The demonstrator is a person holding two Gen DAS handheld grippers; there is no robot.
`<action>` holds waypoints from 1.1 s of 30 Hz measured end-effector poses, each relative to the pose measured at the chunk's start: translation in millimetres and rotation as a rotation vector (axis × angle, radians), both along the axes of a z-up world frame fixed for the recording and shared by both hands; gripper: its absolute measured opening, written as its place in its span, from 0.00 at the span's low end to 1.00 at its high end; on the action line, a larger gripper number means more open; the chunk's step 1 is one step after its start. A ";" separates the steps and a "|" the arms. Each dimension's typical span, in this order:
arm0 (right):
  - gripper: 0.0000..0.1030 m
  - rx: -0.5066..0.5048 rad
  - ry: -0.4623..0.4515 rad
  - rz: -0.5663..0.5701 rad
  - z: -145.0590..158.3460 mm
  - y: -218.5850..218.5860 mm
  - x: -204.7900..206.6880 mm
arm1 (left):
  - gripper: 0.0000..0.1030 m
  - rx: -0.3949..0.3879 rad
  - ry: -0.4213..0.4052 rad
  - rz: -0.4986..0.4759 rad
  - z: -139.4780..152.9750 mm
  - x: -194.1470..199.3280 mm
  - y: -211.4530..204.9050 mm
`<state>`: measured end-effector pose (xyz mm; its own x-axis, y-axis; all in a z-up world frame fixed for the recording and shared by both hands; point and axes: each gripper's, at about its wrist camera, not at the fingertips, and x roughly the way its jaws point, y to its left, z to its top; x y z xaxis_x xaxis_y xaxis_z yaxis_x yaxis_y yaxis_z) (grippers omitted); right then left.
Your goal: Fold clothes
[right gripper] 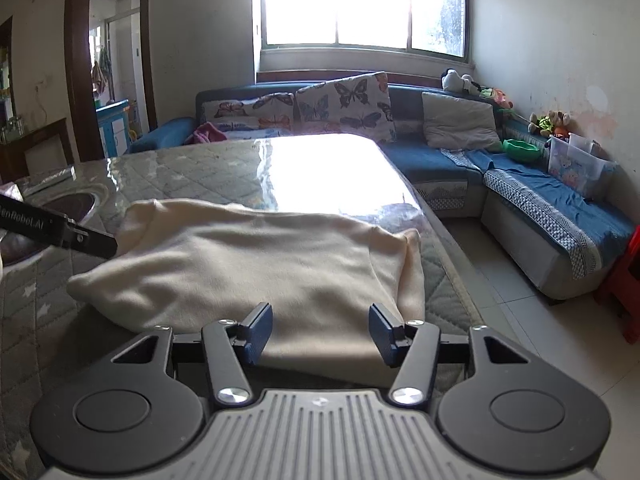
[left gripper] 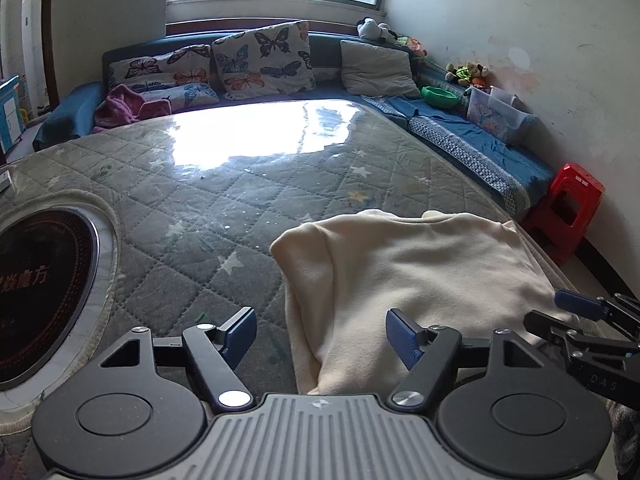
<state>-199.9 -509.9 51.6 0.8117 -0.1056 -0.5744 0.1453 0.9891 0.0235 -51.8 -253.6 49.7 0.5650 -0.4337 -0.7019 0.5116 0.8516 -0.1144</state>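
Nearest the lens in both views are my own two claws, each spread apart with nothing pinched. Across the bottom of the left wrist view, my left claw (left gripper: 321, 338) has its blue pads wide, one over bare table cover and the other over cloth. In the right wrist view my right claw (right gripper: 321, 330) is also spread, somewhat less, with the near edge of the cloth lying between its pads but not pressed by them.

Going from big to small: the table (left gripper: 192, 184), under a quilted grey cover with stars and a glossy clear sheet, fills the middle of both views. On it lies the cream garment (right gripper: 256, 268), already doubled into a rough rectangle. In the left view it takes the lower right of the frame, reaching up to my right-hand pad. In the right view it spans the centre and runs down to the claw. Its folded sleeve edge (left gripper: 304, 248) bulges at centre in the left view. The round dark stove plate (left gripper: 44, 292) sits at the left edge, well apart from the cloth.

My reading is that one fold is laid down and both claws have let go of it. The next move calls for a fresh grip: each claw should close on one near corner of the garment, catching all the layers, then carry that edge toward the far side. The cloth looks soft and thick, so a shallow pinch could pick up only the top layer.
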 end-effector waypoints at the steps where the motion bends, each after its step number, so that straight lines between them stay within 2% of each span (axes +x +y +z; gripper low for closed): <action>1: 0.55 0.002 0.003 0.000 -1.1 0.0 1.3 | 0.72 0.009 -0.001 -0.003 -1.6 -0.8 -2.1; 6: 0.57 -0.007 0.035 0.006 -11.6 2.7 1.7 | 0.72 0.044 0.034 0.010 -13.7 3.2 -2.4; 13: 0.62 0.006 -0.012 0.028 3.6 5.5 3.2 | 0.72 0.009 -0.012 0.073 5.7 35.5 -6.1; 17: 0.62 0.016 -0.008 0.044 0.9 9.5 14.9 | 0.72 0.013 -0.005 0.108 6.8 61.5 -17.0; 19: 0.62 0.019 0.001 0.054 -1.9 9.9 19.7 | 0.72 0.034 -0.023 0.102 5.2 69.2 -24.3; 21: 0.63 0.018 0.013 0.055 -5.6 11.5 23.0 | 0.72 0.092 -0.041 0.109 -2.3 77.9 -31.7; 25: 0.66 0.016 0.024 0.063 -8.1 12.2 23.1 | 0.73 0.126 -0.007 0.093 -18.7 92.9 -33.3; 29: 0.69 0.007 0.028 0.068 -4.0 12.8 24.2 | 0.72 0.110 -0.033 0.077 -5.4 91.5 -38.2; 33: 0.76 0.001 -0.002 0.066 6.5 10.5 30.0 | 0.72 0.090 -0.056 0.008 2.8 87.6 -56.7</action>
